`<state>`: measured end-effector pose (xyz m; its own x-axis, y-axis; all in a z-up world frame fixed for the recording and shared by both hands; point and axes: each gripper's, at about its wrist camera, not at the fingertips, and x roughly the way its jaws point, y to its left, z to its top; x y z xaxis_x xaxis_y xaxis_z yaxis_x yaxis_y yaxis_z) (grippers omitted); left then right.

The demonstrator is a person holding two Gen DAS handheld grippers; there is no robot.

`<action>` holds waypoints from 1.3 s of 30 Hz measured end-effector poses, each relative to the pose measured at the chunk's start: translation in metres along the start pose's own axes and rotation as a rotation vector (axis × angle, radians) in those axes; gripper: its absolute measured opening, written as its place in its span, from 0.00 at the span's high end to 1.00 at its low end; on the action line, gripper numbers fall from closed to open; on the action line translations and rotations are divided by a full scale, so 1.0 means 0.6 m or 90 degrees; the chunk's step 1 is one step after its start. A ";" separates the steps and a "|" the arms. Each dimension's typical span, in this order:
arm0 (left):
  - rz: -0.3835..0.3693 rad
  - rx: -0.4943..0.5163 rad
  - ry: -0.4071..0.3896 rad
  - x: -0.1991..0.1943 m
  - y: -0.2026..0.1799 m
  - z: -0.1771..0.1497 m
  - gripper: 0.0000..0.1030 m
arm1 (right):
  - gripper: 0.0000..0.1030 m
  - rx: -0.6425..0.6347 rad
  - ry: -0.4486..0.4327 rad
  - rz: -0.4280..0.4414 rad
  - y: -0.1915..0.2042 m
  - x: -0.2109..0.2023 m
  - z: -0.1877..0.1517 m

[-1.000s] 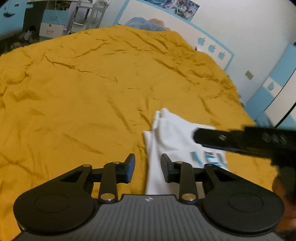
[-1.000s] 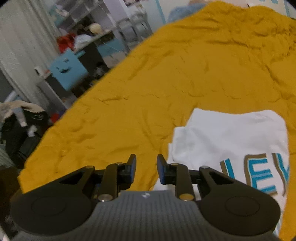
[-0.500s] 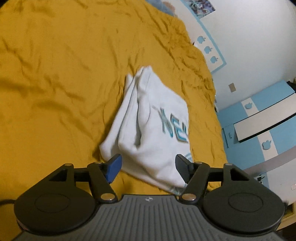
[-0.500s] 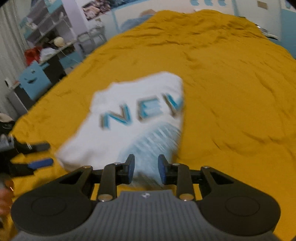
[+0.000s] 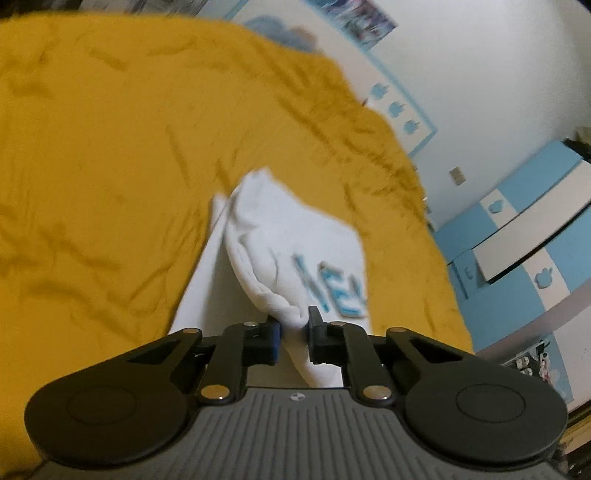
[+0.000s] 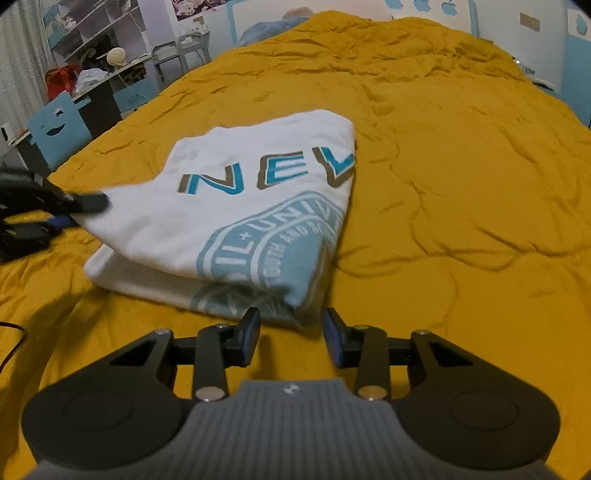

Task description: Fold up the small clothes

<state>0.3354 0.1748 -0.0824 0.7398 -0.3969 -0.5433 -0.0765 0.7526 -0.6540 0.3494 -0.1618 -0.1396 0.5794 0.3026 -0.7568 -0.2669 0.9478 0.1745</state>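
Observation:
A folded white T-shirt (image 5: 288, 251) with blue lettering lies on the yellow bedspread (image 5: 110, 184). My left gripper (image 5: 293, 328) is closing, and its pads pinch a bunched fold at the shirt's near edge. In the right wrist view the T-shirt (image 6: 240, 206) shows "NEV" and a round blue crest. There the left gripper (image 6: 75, 212) grips the shirt's left corner. My right gripper (image 6: 291, 334) sits low over the bedspread (image 6: 443, 184) with its jaws opening. The shirt's near corner lies just ahead of its fingertips, and the pads do not touch the cloth.
Blue and white cabinets (image 5: 517, 236) stand past the bed's right edge. A desk with clutter (image 6: 92, 81) and a blue chair (image 6: 59, 125) stand beyond the bed's left edge. A blue pillow (image 6: 273, 26) lies at the head. A thin cable (image 6: 11, 332) crosses the near left bedspread.
The left gripper went from wide open to shut on the shirt's near fold. The right gripper swung round to the shirt's printed corner, came lower, and its jaws widened.

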 end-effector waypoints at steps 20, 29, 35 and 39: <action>0.113 0.038 0.059 0.000 0.050 -0.025 0.87 | 1.00 0.012 -0.015 0.021 -0.012 -0.015 0.005; 0.165 0.071 0.086 0.048 0.080 -0.062 0.79 | 1.00 0.028 0.059 0.014 -0.026 0.043 -0.031; 0.178 0.058 0.102 0.032 0.070 -0.059 0.77 | 1.00 0.041 0.067 0.017 -0.029 0.043 -0.024; 0.201 0.033 0.113 0.017 0.071 -0.065 0.77 | 1.00 0.047 0.069 0.019 -0.032 0.041 -0.026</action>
<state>0.3135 0.1823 -0.1362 0.5569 -0.2230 -0.8001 -0.2453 0.8761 -0.4150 0.3568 -0.1739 -0.1711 0.4848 0.3212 -0.8135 -0.2232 0.9448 0.2400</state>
